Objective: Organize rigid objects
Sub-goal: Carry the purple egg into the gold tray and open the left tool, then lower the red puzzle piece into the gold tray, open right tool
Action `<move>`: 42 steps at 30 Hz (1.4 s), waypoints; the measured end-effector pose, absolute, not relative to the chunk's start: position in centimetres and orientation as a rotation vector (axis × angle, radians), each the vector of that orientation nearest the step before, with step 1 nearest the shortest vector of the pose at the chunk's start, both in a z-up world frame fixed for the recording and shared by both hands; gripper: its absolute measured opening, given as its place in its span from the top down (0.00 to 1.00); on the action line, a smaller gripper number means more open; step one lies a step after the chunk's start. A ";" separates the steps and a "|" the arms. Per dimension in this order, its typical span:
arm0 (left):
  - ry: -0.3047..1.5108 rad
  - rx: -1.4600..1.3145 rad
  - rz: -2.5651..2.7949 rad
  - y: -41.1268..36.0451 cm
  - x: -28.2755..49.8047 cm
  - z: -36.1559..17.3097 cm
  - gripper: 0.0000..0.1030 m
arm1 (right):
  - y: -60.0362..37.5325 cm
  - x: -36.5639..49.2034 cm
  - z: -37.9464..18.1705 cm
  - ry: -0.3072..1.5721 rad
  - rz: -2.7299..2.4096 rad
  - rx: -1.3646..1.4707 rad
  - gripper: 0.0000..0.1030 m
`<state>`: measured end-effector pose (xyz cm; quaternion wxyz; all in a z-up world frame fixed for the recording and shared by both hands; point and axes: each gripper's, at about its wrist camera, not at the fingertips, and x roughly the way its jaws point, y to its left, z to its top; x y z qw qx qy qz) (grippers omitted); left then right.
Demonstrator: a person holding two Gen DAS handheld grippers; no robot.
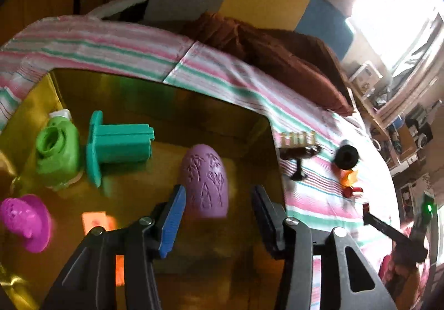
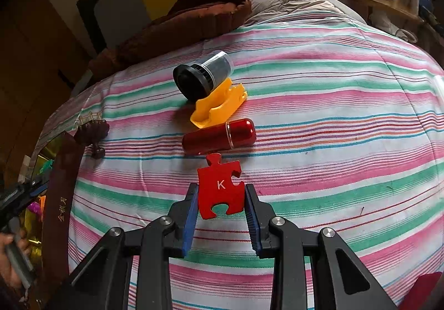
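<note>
Pinched at its 2 side edges by the right hand-held gripper [image 2: 221, 200], the red K puzzle piece [image 2: 220, 185] sits low over the striped bed [image 2: 347, 126]; thin, stiff and light, it should hold. Left of it, the left hand-held gripper [image 1: 219, 205] stands spread above the purple shell [image 1: 206, 183] in the gold box [image 1: 273, 149]. Beyond the piece lie a red capsule [image 2: 219, 135], yellow holder [image 2: 219, 105] and black canister [image 2: 202, 75], none blocking.

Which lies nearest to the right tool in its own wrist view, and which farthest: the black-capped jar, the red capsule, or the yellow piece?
1. Red capsule, just beyond the K puzzle piece that the right tool grips.
2. Yellow piece, behind the capsule.
3. Black-capped jar, farthest, lying on its side against the yellow piece.
</note>
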<state>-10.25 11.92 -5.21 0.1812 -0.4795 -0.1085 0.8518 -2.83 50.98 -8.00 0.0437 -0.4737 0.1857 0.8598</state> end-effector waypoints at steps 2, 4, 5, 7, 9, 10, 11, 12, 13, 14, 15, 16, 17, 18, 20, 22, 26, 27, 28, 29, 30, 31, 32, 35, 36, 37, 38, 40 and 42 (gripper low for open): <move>-0.299 -1.296 2.422 11.4 -8.7 -4.5 0.52 | 50.9 -2.8 -8.0 0.564 2.630 -1.448 0.69; -0.283 -1.236 2.436 10.9 -6.9 -3.9 0.52 | 50.7 -2.8 -8.0 0.553 2.640 -1.449 0.69; -0.269 -1.216 2.438 10.7 -6.2 -3.8 0.52 | 50.5 -2.8 -8.0 0.539 2.645 -1.445 0.69; -0.230 -1.153 2.457 10.4 -4.8 -3.4 0.51 | 50.0 -2.8 -7.8 0.504 2.663 -1.441 0.69; -0.193 -1.100 2.468 9.8 -3.5 -3.0 0.51 | 49.5 -2.7 -7.6 0.474 2.686 -1.429 0.69; -0.168 -1.065 2.486 9.5 -2.6 -2.9 0.51 | 49.3 -2.7 -7.5 0.469 2.699 -1.424 0.69; -0.153 -1.050 2.496 9.3 -2.2 -2.7 0.51 | 49.1 -2.7 -7.3 0.466 2.716 -1.418 0.69; -0.136 -1.043 2.497 9.1 -1.9 -2.7 0.51 | 48.8 -2.6 -7.2 0.461 2.728 -1.414 0.69; -0.126 -1.038 2.496 8.9 -1.5 -2.7 0.51 | 48.5 -2.7 -7.0 0.451 2.747 -1.413 0.69; -0.125 -1.038 2.496 8.7 -1.2 -2.8 0.51 | 48.1 -2.7 -6.9 0.444 2.756 -1.418 0.69; -0.124 -1.043 2.494 8.5 -1.0 -2.9 0.51 | 47.7 -2.8 -6.8 0.444 2.762 -1.428 0.69; -0.126 -1.050 2.488 8.4 -0.8 -3.1 0.51 | 47.3 -2.8 -6.7 0.448 2.769 -1.442 0.69; -0.134 -1.049 2.489 8.1 -0.6 -3.2 0.51 | 46.9 -2.8 -6.6 0.456 2.775 -1.450 0.69; -0.140 -1.046 2.492 8.0 -0.5 -3.4 0.51 | 46.3 -2.8 -6.4 0.463 2.785 -1.459 0.69; -0.148 -1.052 2.493 7.8 -0.4 -3.6 0.51 | 45.2 -2.6 -6.0 0.456 2.804 -1.473 0.69; -0.166 -1.046 2.497 7.4 -0.1 -3.7 0.51 | 43.6 -2.6 -5.5 0.454 2.837 -1.483 0.69; -0.172 -1.036 2.509 6.7 0.4 -3.9 0.51 | 39.6 -2.3 -4.4 0.452 2.922 -1.504 0.69; -0.169 -1.037 2.506 6.6 0.5 -4.0 0.51 | 38.5 -2.3 -4.1 0.442 2.945 -1.507 0.69; -0.167 -1.034 2.507 6.4 0.7 -4.0 0.51 | 37.1 -2.2 -3.7 0.434 2.979 -1.510 0.69; -0.166 -1.028 2.509 6.3 0.8 -4.0 0.51 | 36.2 -2.2 -3.5 0.431 2.998 -1.512 0.69; -0.161 -1.023 2.510 6.2 0.9 -4.0 0.51 | 34.9 -2.1 -3.1 0.427 3.027 -1.516 0.69; -0.150 -1.023 2.510 6.1 1.1 -4.0 0.51 | 33.7 -2.1 -2.8 0.423 3.050 -1.522 0.69; -0.147 -1.021 2.513 6.0 1.2 -4.0 0.51 | 33.0 -2.0 -2.6 0.420 3.068 -1.527 0.69; -0.140 -1.015 2.522 5.5 1.5 -3.9 0.51 | 29.5 -2.1 -2.0 0.389 3.123 -1.549 0.69; -0.136 -1.023 2.527 5.3 1.6 -3.9 0.51 | 28.2 -2.2 -1.8 0.366 3.142 -1.560 0.69; -0.139 -1.033 2.530 5.1 1.7 -4.0 0.51 | 27.2 -2.4 -1.7 0.344 3.151 -1.572 0.69; -0.140 -1.040 2.529 5.0 1.7 -4.0 0.51 | 26.1 -2.6 -1.6 0.313 3.156 -1.586 0.69; -0.140 -1.048 2.533 4.6 1.9 -4.2 0.51 | 23.8 -3.2 -1.7 0.252 3.170 -1.617 0.69; -0.138 -1.056 2.535 4.4 1.9 -4.2 0.51 | 22.2 -3.8 -1.9 0.218 3.173 -1.648 0.69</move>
